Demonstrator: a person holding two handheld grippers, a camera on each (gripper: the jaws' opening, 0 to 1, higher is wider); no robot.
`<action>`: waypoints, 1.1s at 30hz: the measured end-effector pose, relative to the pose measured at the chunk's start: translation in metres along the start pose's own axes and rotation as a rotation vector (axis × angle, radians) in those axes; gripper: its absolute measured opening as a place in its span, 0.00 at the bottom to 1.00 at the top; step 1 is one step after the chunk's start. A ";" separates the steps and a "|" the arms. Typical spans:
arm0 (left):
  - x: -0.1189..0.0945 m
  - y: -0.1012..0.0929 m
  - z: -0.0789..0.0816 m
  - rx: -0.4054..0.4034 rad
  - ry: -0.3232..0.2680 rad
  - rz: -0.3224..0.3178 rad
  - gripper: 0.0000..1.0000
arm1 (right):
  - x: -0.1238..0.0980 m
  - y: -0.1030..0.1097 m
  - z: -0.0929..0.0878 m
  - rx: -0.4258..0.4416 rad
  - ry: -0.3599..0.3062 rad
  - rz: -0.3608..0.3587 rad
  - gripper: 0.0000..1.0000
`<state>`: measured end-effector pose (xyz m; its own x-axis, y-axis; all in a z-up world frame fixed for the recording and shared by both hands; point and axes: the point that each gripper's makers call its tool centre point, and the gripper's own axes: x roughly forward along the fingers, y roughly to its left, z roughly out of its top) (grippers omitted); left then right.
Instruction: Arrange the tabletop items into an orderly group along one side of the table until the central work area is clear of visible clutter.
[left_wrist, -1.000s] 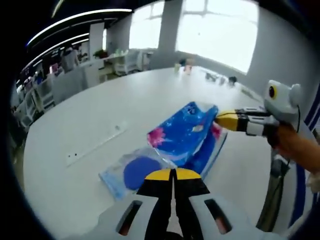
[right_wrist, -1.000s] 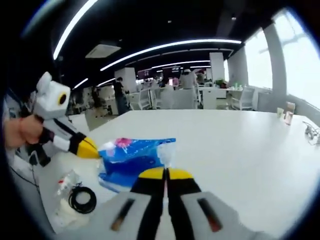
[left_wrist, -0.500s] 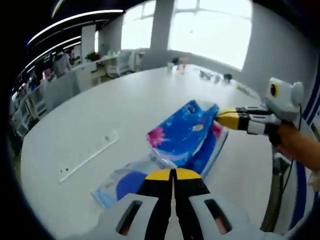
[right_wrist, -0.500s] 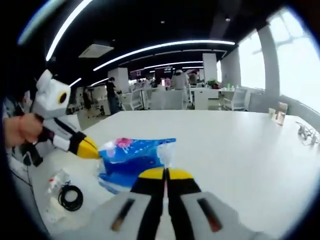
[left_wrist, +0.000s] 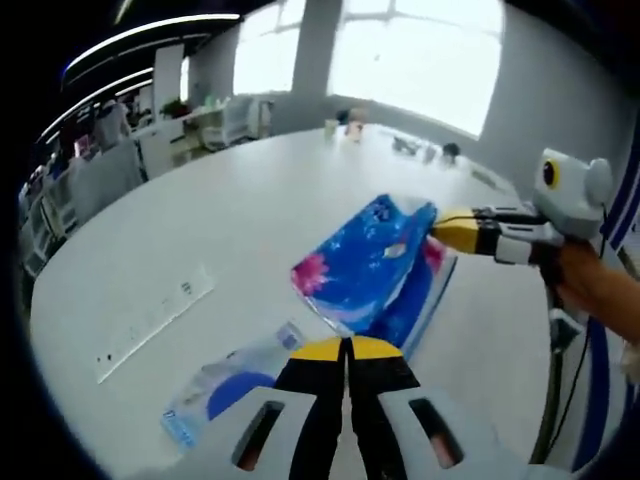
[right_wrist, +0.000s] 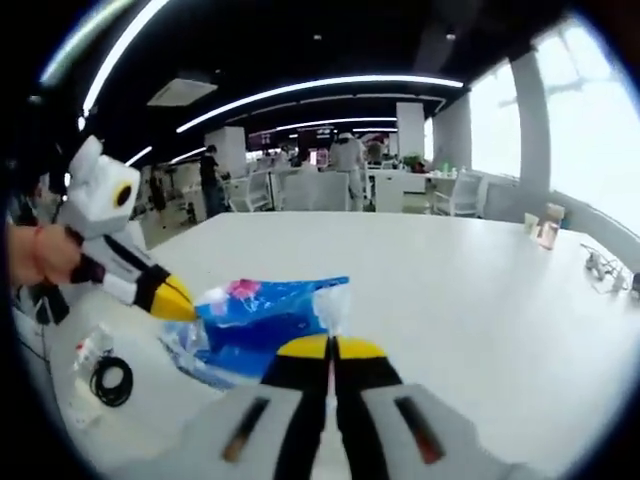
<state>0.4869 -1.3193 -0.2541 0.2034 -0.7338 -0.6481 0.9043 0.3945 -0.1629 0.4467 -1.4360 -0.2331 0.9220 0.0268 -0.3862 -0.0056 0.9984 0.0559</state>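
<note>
A blue floral plastic packet (left_wrist: 368, 262) hangs above the white table (left_wrist: 230, 210), stretched between both grippers. My left gripper (left_wrist: 346, 346) is shut on its near clear edge. My right gripper (left_wrist: 438, 228) comes in from the right, shut on the far end. In the right gripper view the same packet (right_wrist: 262, 310) runs from my right gripper (right_wrist: 331, 346) to the left gripper's yellow tip (right_wrist: 182, 300). Under it on the table lies a clear bag with a blue disc (left_wrist: 222, 388).
A long white strip (left_wrist: 152, 322) lies on the table to the left. A black cable coil in a clear bag (right_wrist: 108, 380) sits near the table edge. Small items (left_wrist: 418, 150) stand by the far edge. Office desks and people fill the background.
Both grippers keep their hold on the blue packet. The bag with the blue disc and the white strip have slid down-left in the left gripper view as the hands carried the packet along.
</note>
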 end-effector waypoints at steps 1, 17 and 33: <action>0.004 0.000 -0.002 0.002 0.005 0.000 0.00 | 0.001 -0.002 -0.003 0.000 0.007 0.000 0.00; 0.045 0.007 -0.035 -0.059 0.111 -0.005 0.00 | 0.028 -0.016 -0.054 0.012 0.123 0.004 0.00; 0.062 0.012 -0.039 -0.081 0.130 0.007 0.00 | 0.040 -0.026 -0.068 0.030 0.149 -0.011 0.00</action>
<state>0.4958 -1.3384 -0.3259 0.1549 -0.6553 -0.7393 0.8687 0.4468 -0.2140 0.4578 -1.4576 -0.3128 0.8541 0.0255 -0.5194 0.0175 0.9968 0.0776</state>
